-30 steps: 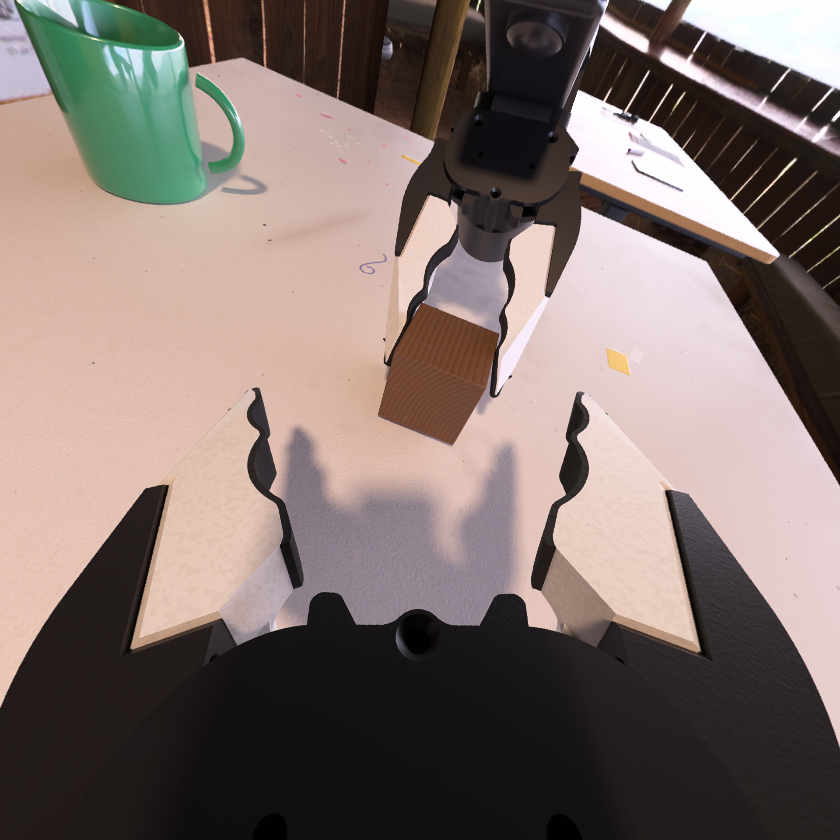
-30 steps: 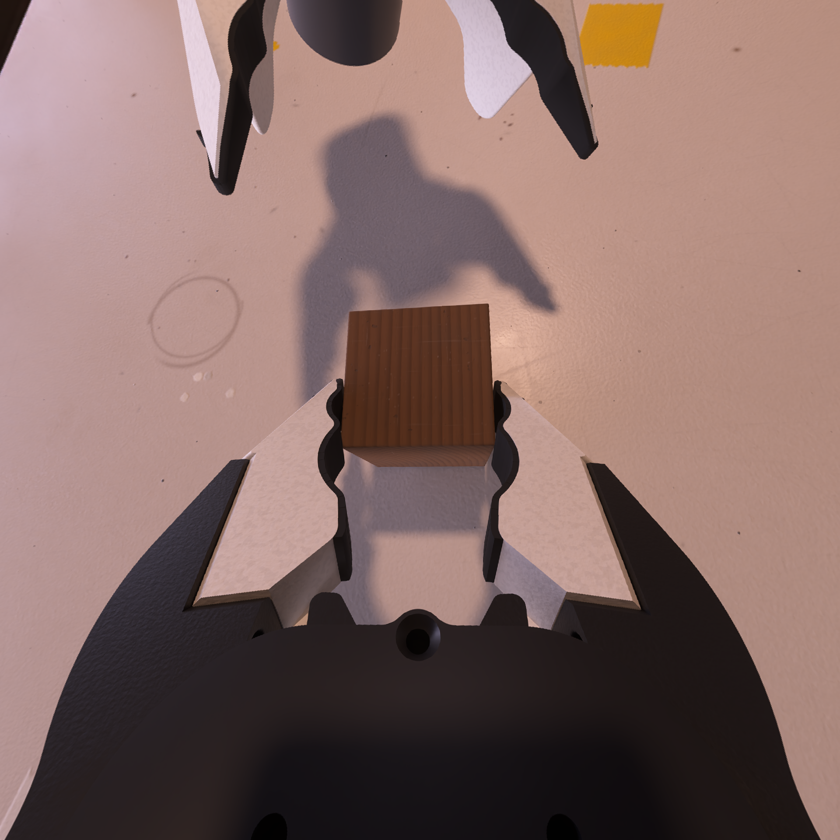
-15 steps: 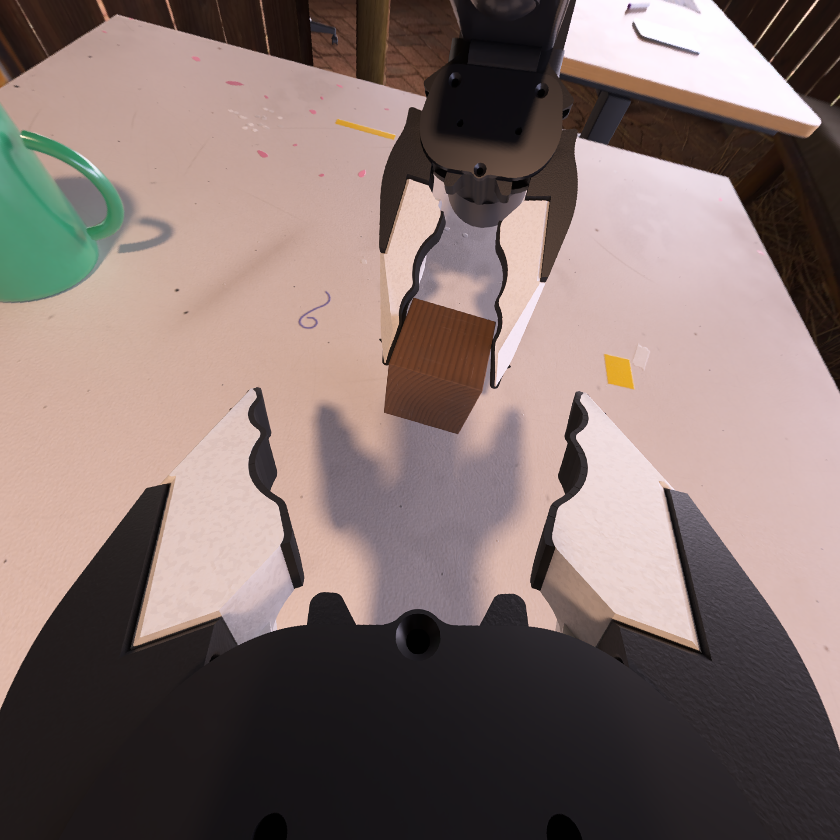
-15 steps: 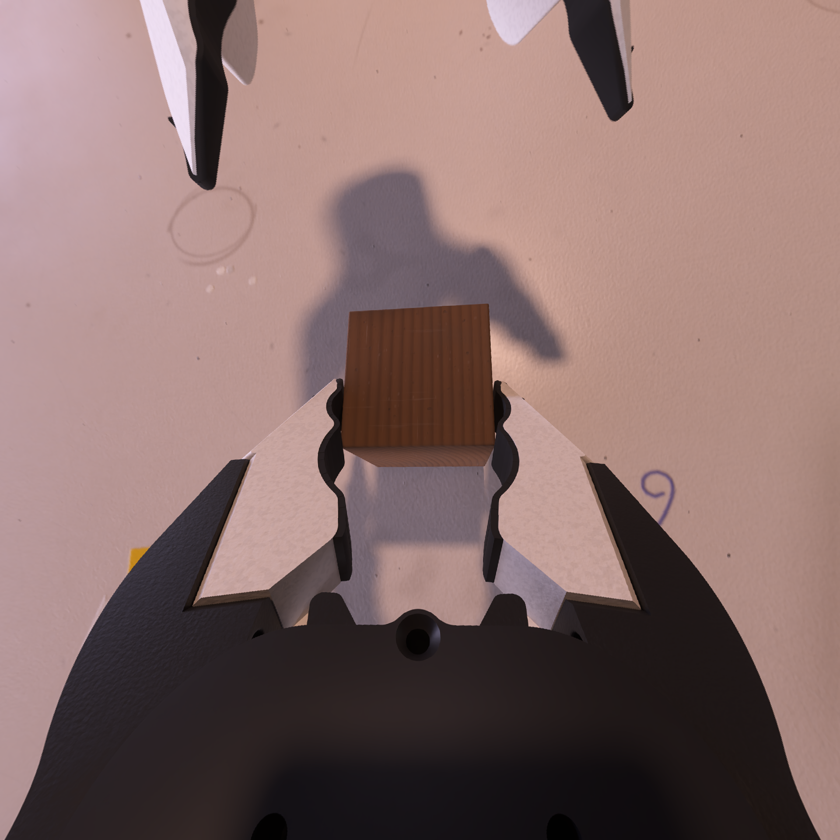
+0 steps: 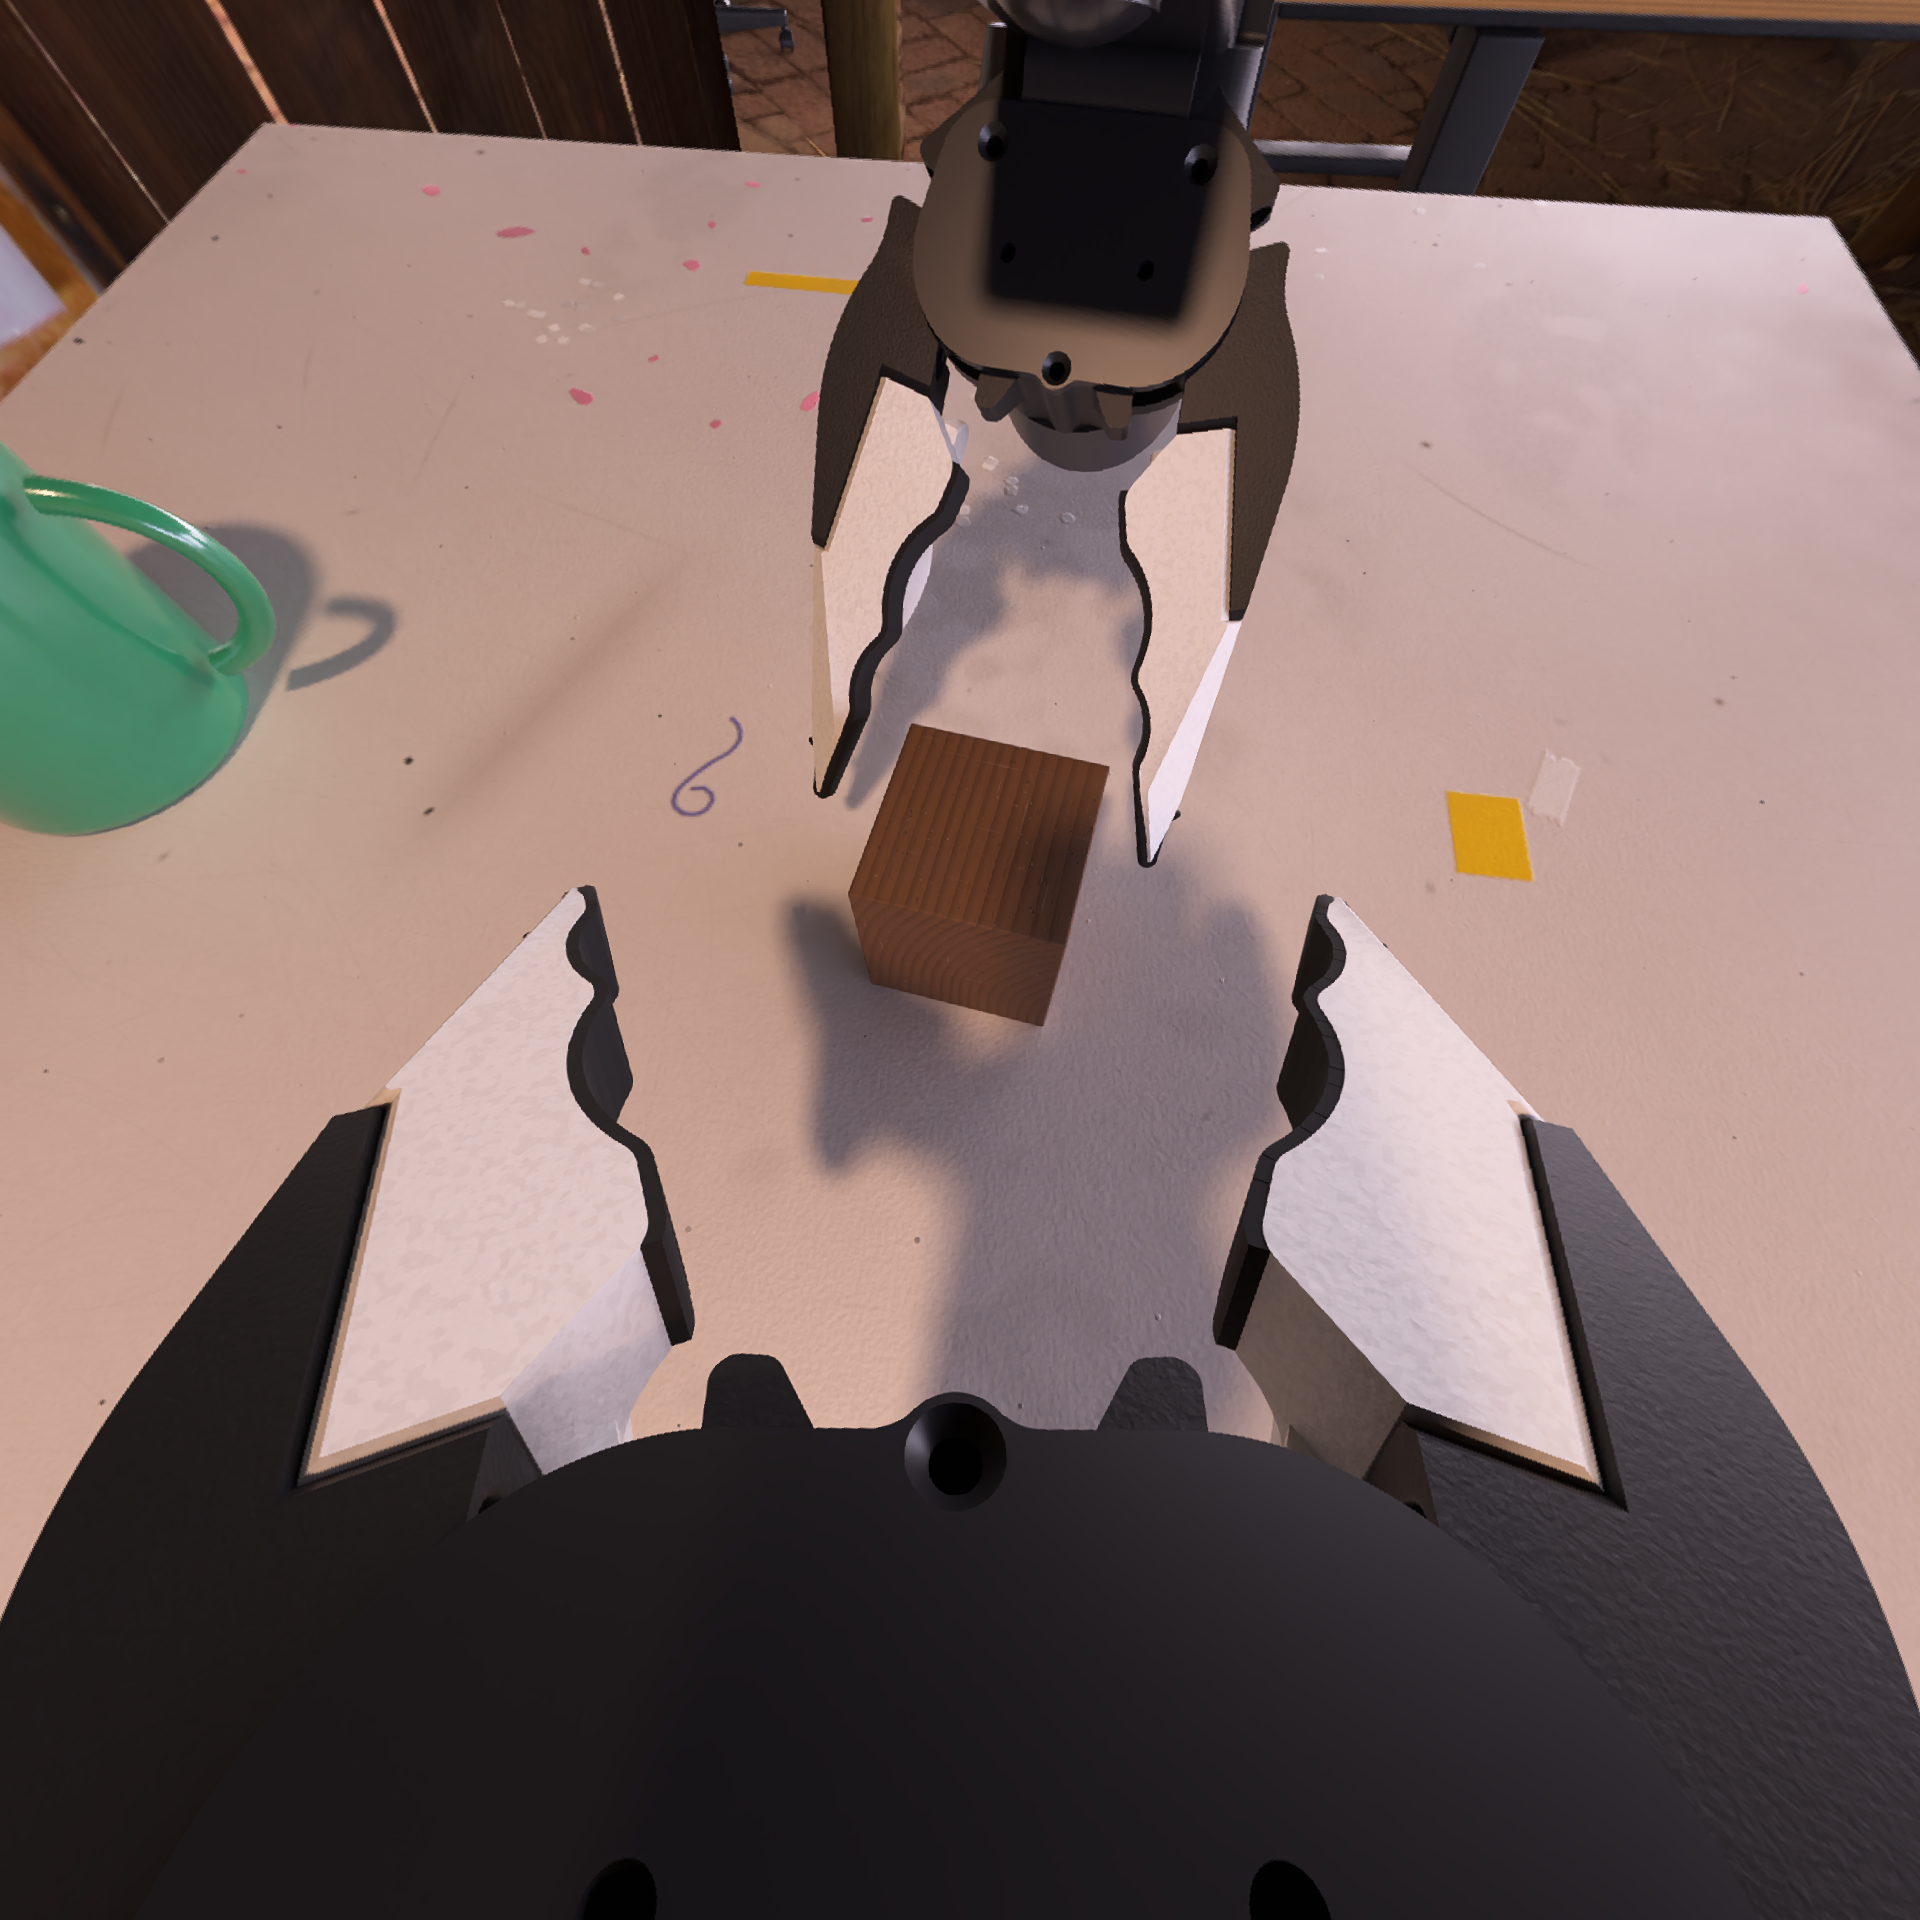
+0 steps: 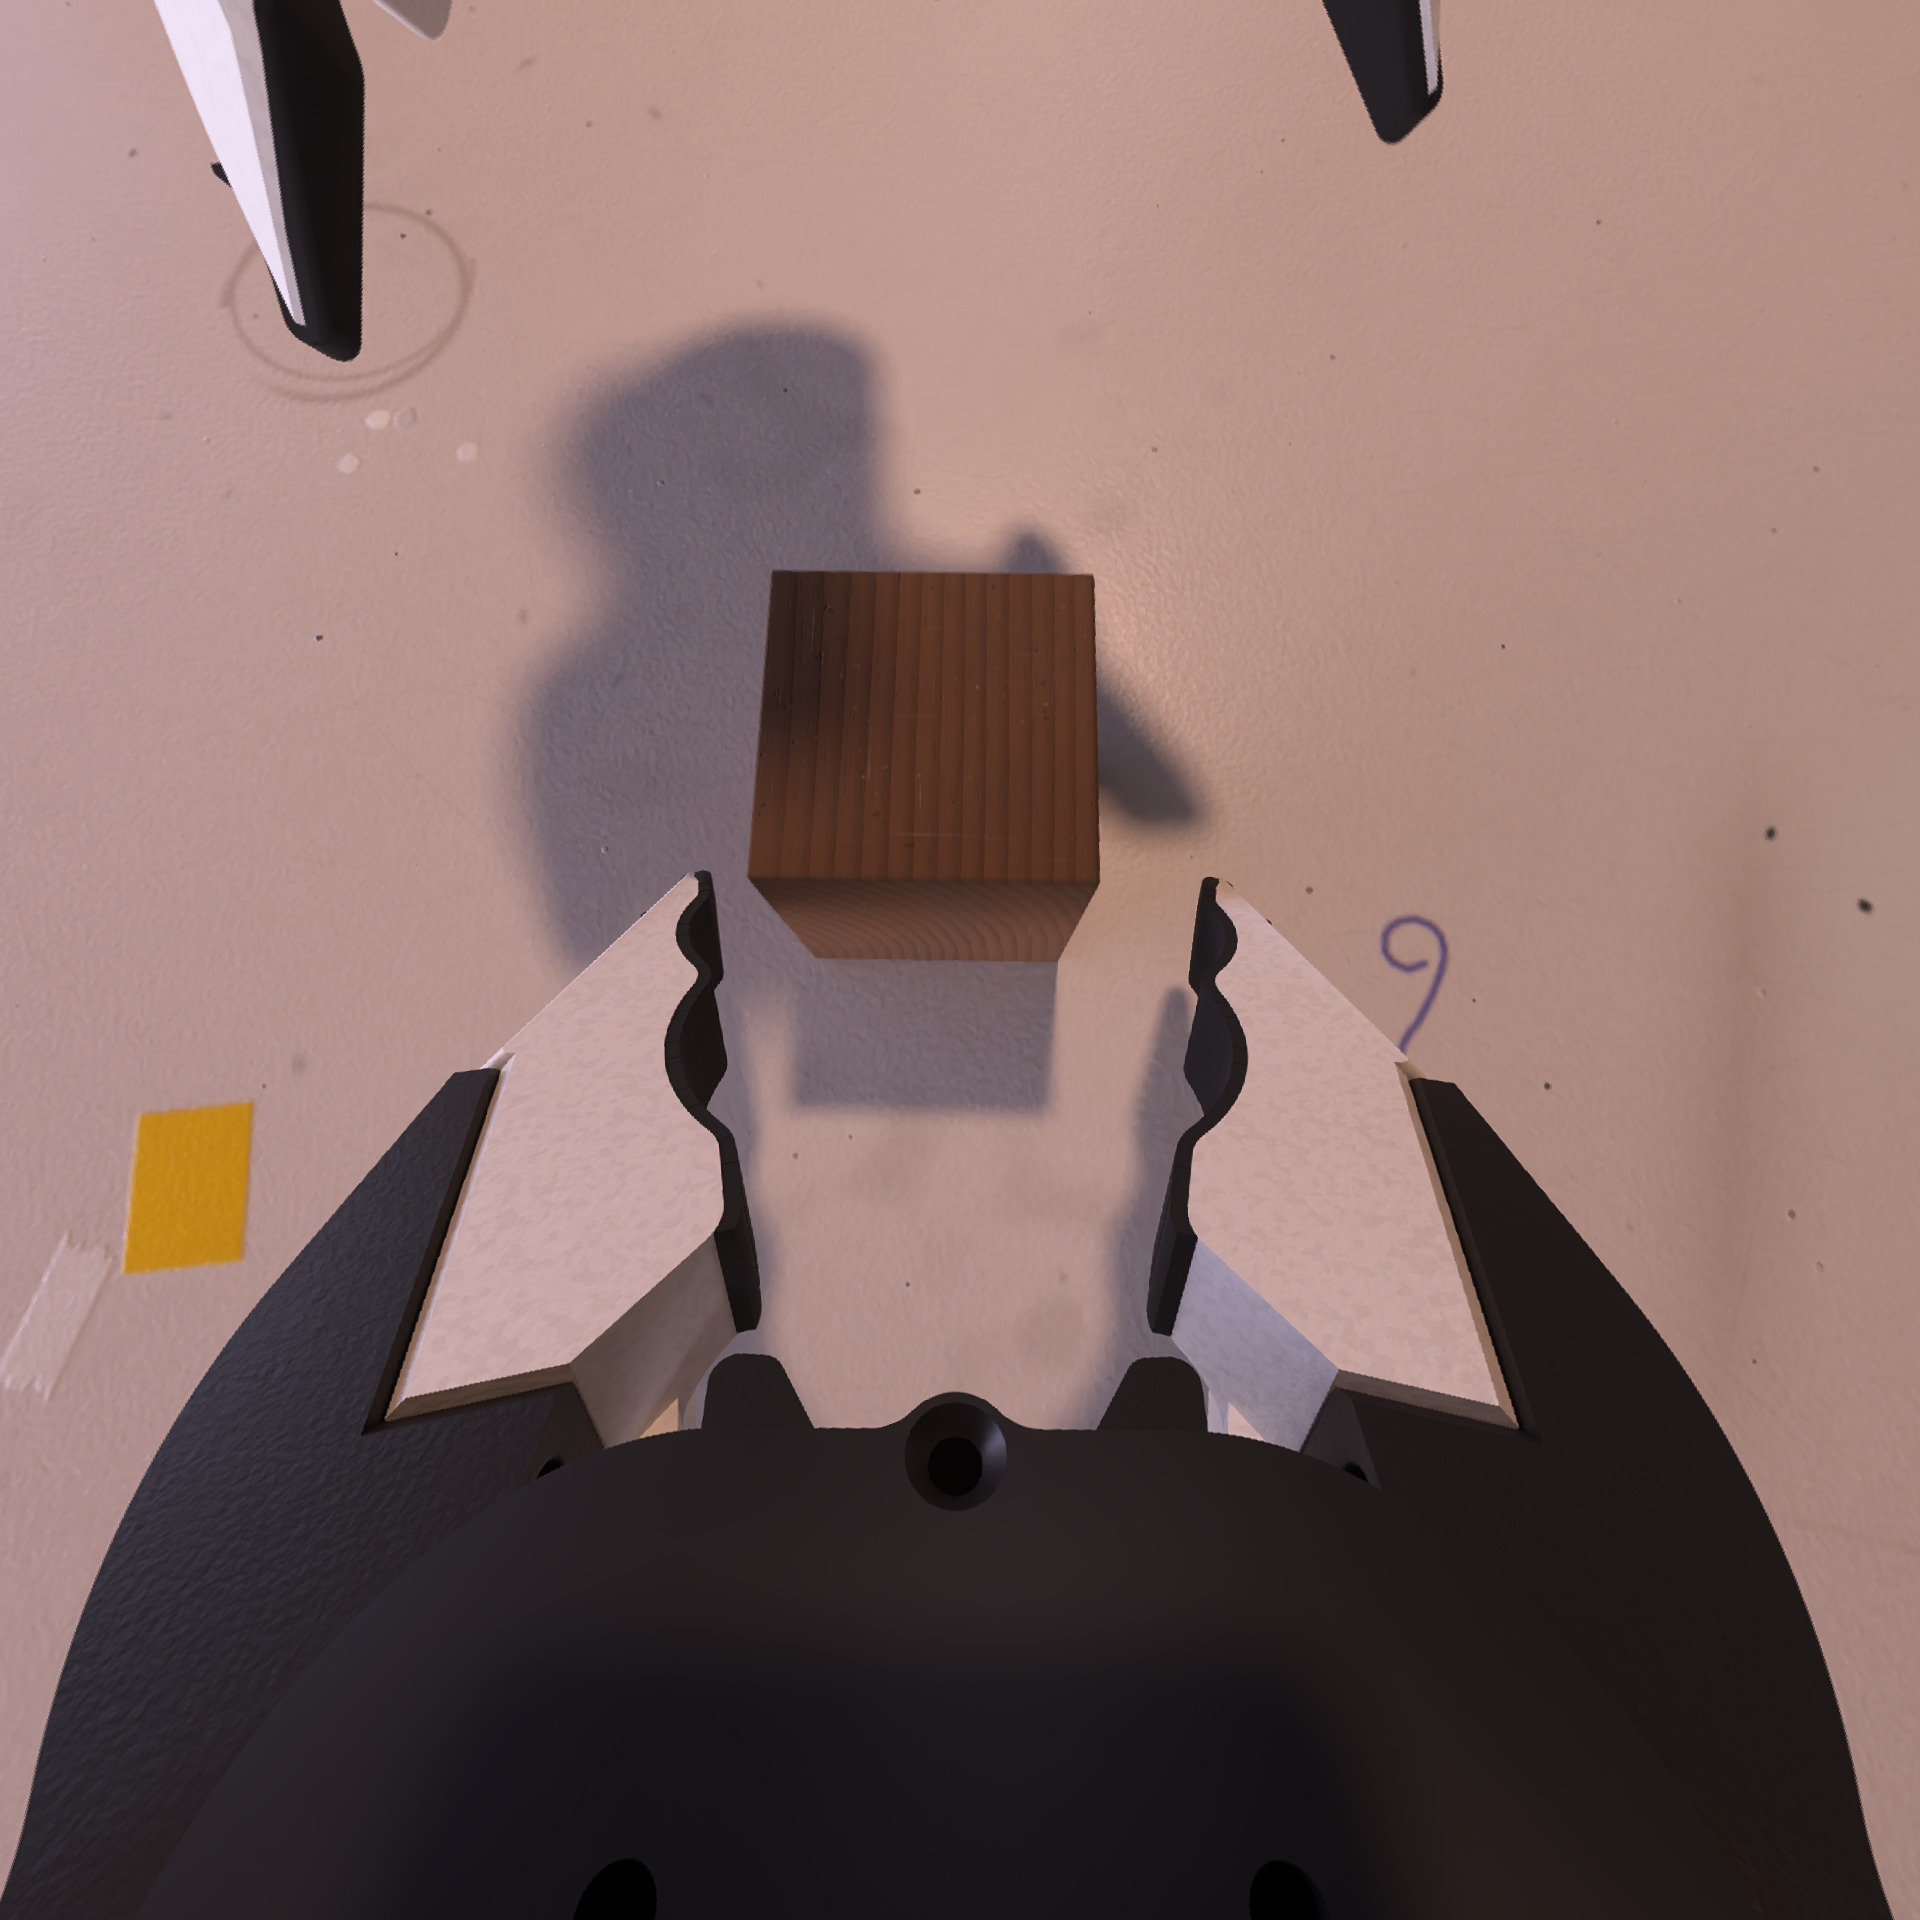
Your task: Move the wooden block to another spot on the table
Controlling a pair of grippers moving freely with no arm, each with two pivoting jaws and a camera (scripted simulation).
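Note:
The wooden block is a brown cube that sits on the pale table, free of both grippers. It also shows in the right wrist view. My right gripper is open, its fingertips just short of the block on either side and not touching it. In the left wrist view it faces me from beyond the block. My left gripper is open and empty, on the near side of the block. Its fingertips show at the top of the right wrist view.
A green pitcher stands at the left. Flat yellow tape patches, a purple scribble and paint specks mark the table. The table's far edge borders a wooden fence; another table's legs stand behind.
My right gripper has opened and let go of the block, which now rests on the table. The pitcher has slid further left in the left wrist view.

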